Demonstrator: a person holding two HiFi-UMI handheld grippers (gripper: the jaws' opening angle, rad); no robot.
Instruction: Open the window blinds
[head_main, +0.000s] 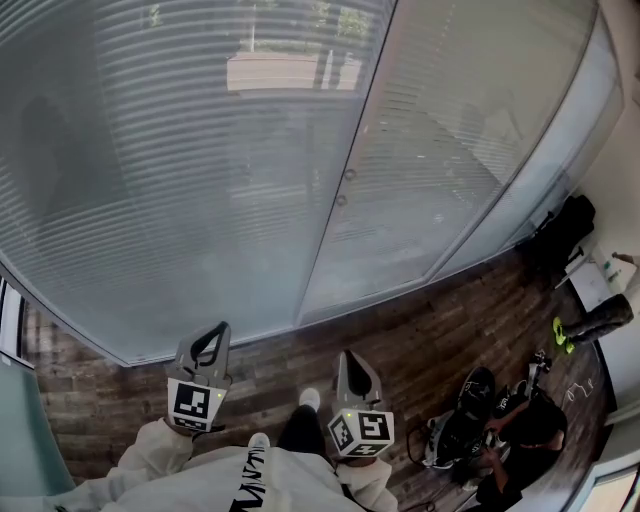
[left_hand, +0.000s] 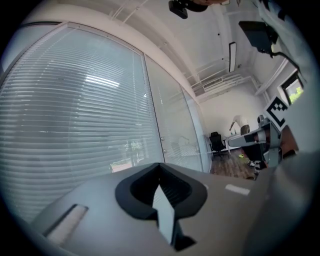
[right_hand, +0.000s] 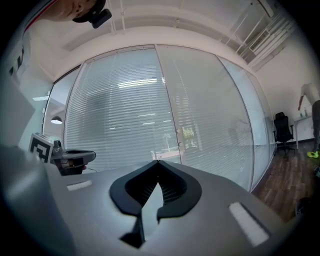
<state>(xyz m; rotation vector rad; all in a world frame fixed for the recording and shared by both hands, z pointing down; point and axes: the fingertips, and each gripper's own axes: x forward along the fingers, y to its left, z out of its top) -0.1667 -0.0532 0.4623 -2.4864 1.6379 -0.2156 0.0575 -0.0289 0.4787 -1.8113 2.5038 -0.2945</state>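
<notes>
Wooden floor (head_main: 420, 330) strip between blinds (head_main: 180, 160) and left tool (head_main: 213, 333), right tool (head_main: 351, 360); jaws together, empty.

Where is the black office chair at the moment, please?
In the right gripper view, the black office chair stands far right on the wooden floor, past the end of the window blinds.

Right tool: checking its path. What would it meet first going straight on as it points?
Likely the closed white slatted blinds straight ahead; nothing shows before them, though depth is unclear.
</notes>
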